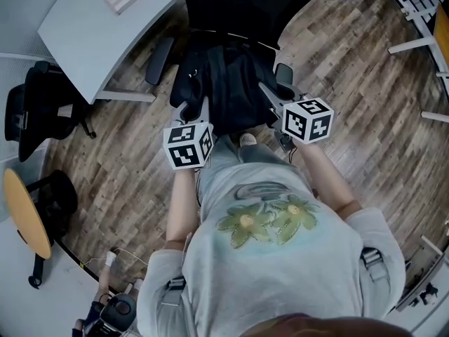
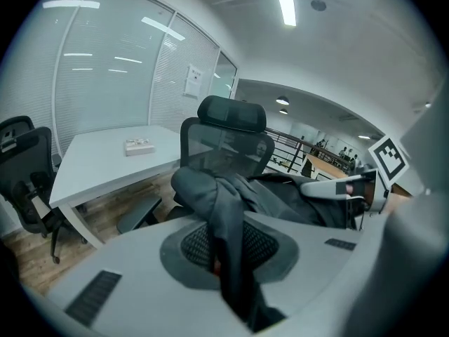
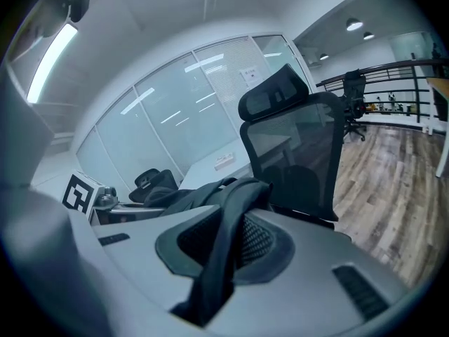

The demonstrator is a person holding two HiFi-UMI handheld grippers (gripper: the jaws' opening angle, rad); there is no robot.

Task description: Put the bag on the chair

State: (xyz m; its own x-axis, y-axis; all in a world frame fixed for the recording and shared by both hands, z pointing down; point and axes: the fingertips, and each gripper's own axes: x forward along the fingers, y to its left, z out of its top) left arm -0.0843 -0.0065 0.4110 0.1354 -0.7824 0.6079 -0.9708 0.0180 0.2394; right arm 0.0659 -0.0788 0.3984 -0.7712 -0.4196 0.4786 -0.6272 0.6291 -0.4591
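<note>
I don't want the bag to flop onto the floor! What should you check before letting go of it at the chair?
1. Left tool shut on the black bag: ok, fabric is pinched between its jaws.
2. Right tool shut on the bag: ok, a strap-like fold is pinched there.
3. Bag over the office chair, between its armrests: ok.
4. Bag's weight resting on the seat: cannot tell, the bag hides the seat.
5. Nothing else lying on the seat: cannot tell, for the same reason.
</note>
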